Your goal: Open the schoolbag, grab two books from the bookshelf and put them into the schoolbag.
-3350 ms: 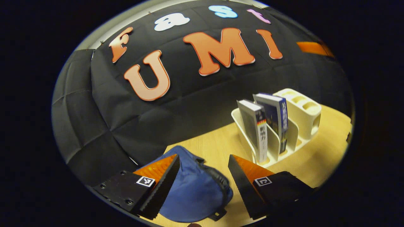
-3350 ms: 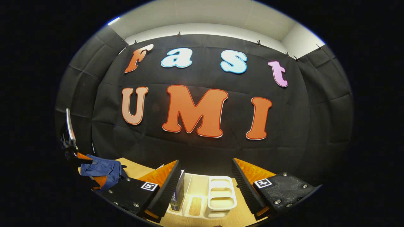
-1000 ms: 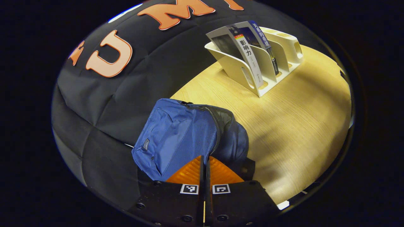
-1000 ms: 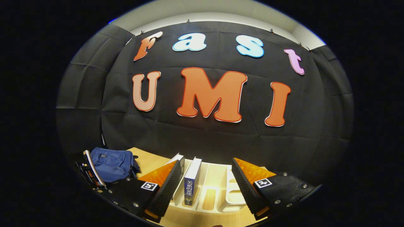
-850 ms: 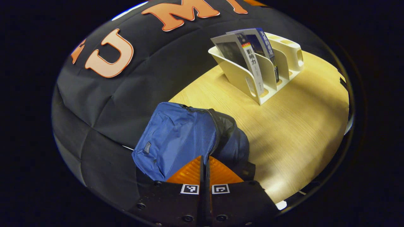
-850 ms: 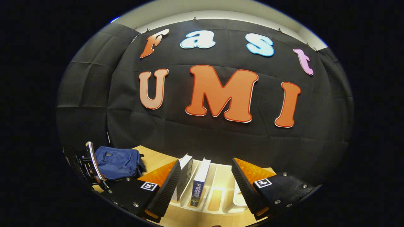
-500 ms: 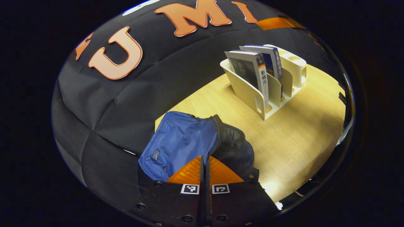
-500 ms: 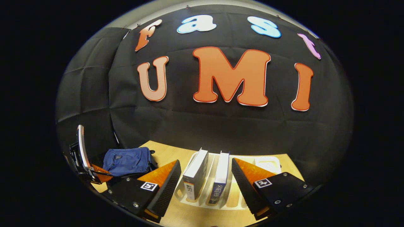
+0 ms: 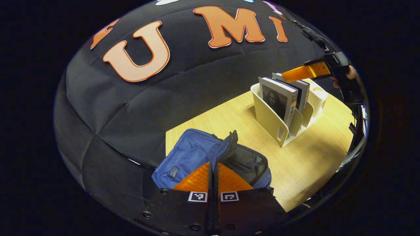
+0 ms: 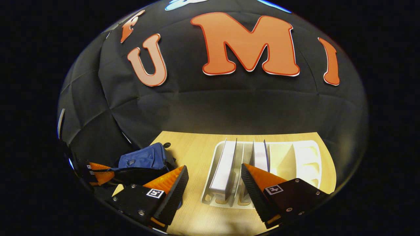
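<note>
2 books (image 10: 226, 165) in bookshelf (image 10: 308, 160), schoolbag (image 10: 144, 159) left

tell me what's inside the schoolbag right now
The schoolbag is partly open, and a dark lining shows in the mouth with no book visible there. The left gripper, shut on the bag's edge, covers the lower part of the opening.

Blue schoolbag (image 9: 193, 154) unzipped on table; two books (image 9: 279, 98) upright in bookshelf (image 9: 272, 123).
</note>
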`<state>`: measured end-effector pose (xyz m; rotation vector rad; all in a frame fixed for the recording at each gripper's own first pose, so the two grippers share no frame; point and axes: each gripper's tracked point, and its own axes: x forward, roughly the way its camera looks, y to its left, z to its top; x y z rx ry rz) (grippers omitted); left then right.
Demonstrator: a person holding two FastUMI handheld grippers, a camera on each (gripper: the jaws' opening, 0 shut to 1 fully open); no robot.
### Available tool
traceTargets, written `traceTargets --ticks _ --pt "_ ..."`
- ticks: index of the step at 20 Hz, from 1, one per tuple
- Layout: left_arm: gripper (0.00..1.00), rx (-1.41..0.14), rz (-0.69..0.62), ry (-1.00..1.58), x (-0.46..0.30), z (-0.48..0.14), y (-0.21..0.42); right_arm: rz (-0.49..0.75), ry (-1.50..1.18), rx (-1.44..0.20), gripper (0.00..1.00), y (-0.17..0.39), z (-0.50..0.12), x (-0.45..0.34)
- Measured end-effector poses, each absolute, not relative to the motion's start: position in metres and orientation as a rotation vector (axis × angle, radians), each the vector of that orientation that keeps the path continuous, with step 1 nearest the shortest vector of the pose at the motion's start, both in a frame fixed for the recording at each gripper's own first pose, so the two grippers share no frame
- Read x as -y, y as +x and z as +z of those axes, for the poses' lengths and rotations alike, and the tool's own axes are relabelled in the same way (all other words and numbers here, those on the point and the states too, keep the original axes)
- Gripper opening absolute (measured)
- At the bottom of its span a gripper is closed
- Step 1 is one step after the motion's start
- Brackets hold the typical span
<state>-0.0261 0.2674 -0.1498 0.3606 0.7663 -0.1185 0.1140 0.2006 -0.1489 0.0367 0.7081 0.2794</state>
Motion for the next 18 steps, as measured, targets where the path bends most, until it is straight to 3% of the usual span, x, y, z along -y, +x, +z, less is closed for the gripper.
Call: traceTargets --ticks 10,11,12,14,15,16,17,18 --pt "0.0 -0.794 -0.173 0.262 -0.283 -0.16 -0.016 0.144 -0.001 -1.041 0.92 0.149 -0.213 -0.201" --pt "0.0 -0.797 -0.176 0.249 -0.283 -0.162 -0.016 0.142 -0.009 -1.067 0.86 0.152 -0.22 -0.201" --pt "0.01 -0.802 -0.177 0.235 -0.284 -0.166 -0.017 0.138 -0.01 -1.099 0.7 0.151 -0.226 -0.202" --pt "0.01 -0.816 -0.179 0.207 -0.284 -0.172 -0.018 0.128 -0.009 -1.158 0.66 0.15 -0.234 -0.205" --pt "0.01 -0.819 -0.185 0.203 -0.284 -0.171 -0.018 0.121 -0.01 -1.182 0.47 0.151 -0.238 -0.204" --pt "0.01 -0.821 -0.191 0.204 -0.284 -0.17 -0.02 0.098 -0.026 -1.194 0.47 0.152 -0.241 -0.201" --pt "0.01 -0.824 -0.195 0.206 -0.283 -0.169 -0.02 0.085 -0.043 -1.195 0.38 0.155 -0.242 -0.197" --pt "0.01 -0.827 -0.201 0.206 -0.282 -0.17 -0.02 0.084 -0.041 -1.209 0.36 0.155 -0.242 -0.196"
